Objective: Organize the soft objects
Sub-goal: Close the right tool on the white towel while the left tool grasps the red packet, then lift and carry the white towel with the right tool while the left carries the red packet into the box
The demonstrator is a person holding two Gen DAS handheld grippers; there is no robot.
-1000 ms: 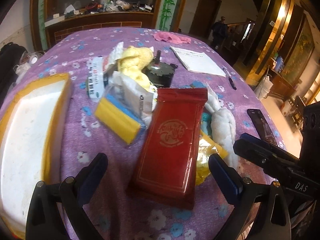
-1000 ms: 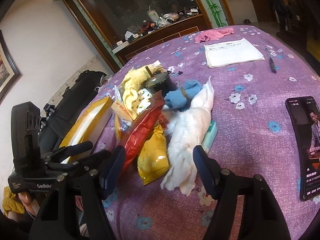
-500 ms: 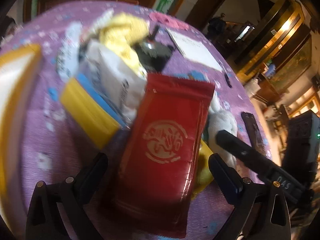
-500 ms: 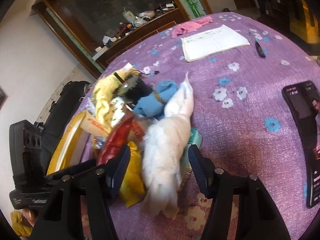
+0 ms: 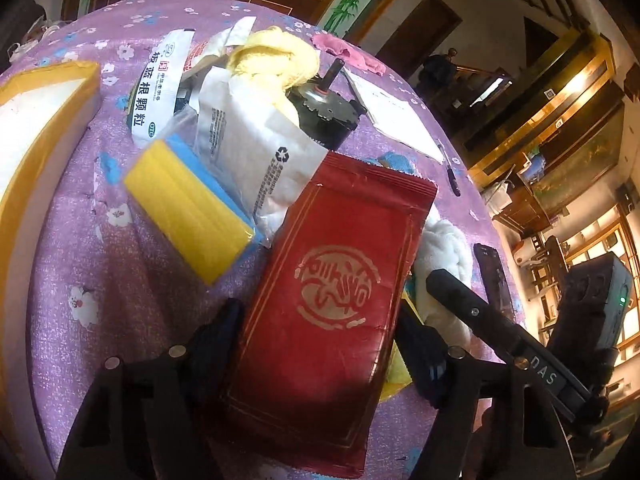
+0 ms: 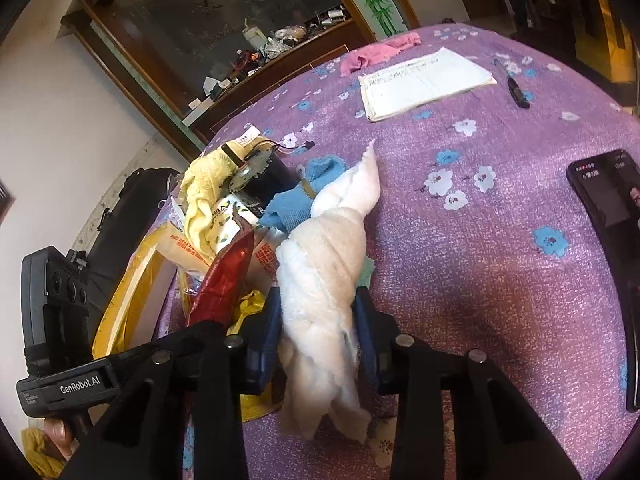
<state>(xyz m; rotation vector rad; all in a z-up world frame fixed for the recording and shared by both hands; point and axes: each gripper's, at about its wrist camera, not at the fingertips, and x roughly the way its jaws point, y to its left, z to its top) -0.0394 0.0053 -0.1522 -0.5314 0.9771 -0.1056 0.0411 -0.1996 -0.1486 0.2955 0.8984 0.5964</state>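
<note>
Purple flowered tablecloth point(image 6: 500, 240) carries my heap. One yellow-rimmed foam box point(image 5: 36, 128), its visible part holding nothing. One red foil pouch point(image 5: 340, 292) sits between my left gripper point(image 5: 320, 336) jaws, which are closing; both pads meet its edges. One white fluffy towel point(image 6: 328, 280) lies beside the pouch, flanked by my closing right gripper point(image 6: 318, 332), pads against it. Left view alone shows one yellow-and-blue sponge pack point(image 5: 192, 216) and one white sachet point(image 5: 256, 152). Right view alone shows one blue cloth point(image 6: 296, 204). Both show one phone point(image 6: 608, 216), one paper sheet point(image 6: 420, 80).
</note>
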